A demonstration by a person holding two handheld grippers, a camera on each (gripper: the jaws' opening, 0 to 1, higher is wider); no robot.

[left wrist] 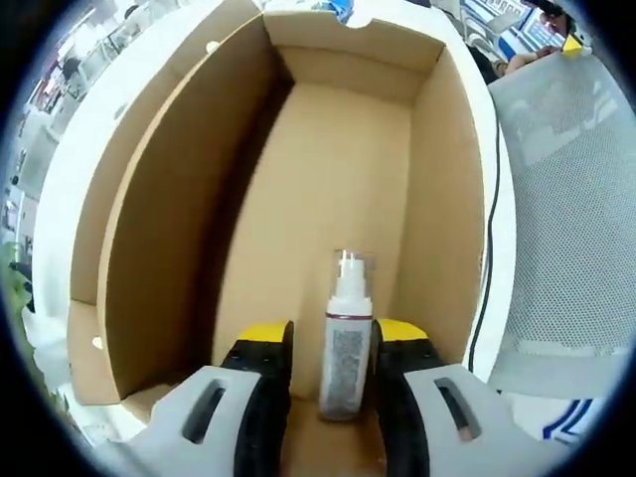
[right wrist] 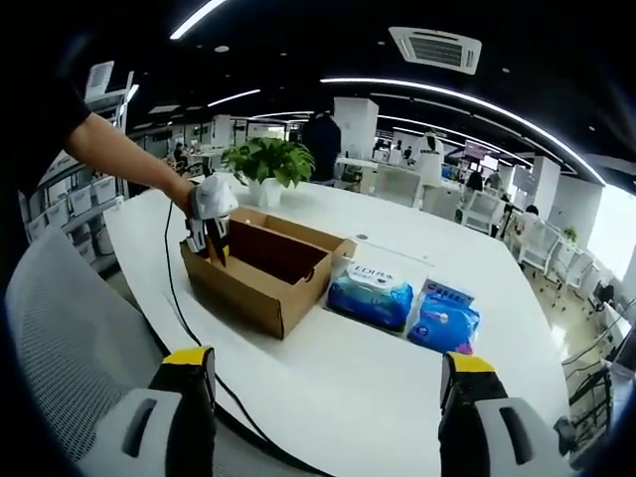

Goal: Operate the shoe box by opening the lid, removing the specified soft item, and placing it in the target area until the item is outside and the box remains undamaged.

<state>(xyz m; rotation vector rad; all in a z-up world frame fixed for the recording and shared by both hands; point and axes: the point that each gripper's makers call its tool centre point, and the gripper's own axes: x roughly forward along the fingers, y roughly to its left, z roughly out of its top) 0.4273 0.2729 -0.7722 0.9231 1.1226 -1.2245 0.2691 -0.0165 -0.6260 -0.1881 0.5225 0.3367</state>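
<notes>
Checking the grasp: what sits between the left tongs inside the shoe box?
A small bottle stands between the left tongs on the shoe box floor, seen in the left gripper view.

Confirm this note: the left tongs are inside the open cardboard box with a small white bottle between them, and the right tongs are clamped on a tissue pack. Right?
Not quite. In the right gripper view the right tongs are open and hold nothing; the tissue packs lie apart on the table. The left tongs, bottle and box are as stated.
</notes>
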